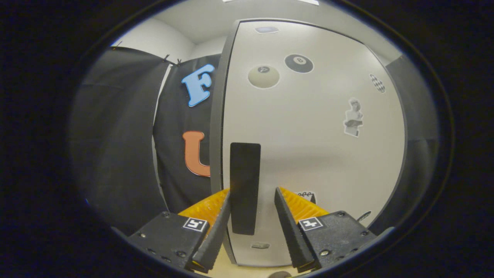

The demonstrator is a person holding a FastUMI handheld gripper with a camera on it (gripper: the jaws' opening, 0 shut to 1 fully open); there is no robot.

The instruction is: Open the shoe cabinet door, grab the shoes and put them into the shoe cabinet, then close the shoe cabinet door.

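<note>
The shoe cabinet door (316, 154) is a pale grey panel with a dark frame and several stickers, standing right in front of me. Its black vertical handle (244, 185) is near the door's left edge. My gripper (252, 197) is open. The left finger (218, 227) lies against the handle's left side and the right finger (287, 226) stands a little off its right side, so the handle's lower half sits between them. I cannot tell whether the door is fully closed against the cabinet.
The booth's black cloth wall (123, 146) hangs to the left of the cabinet. A strip of light wooden floor (227, 270) shows below the door, with a small dark object (279, 274) at its near edge.
</note>
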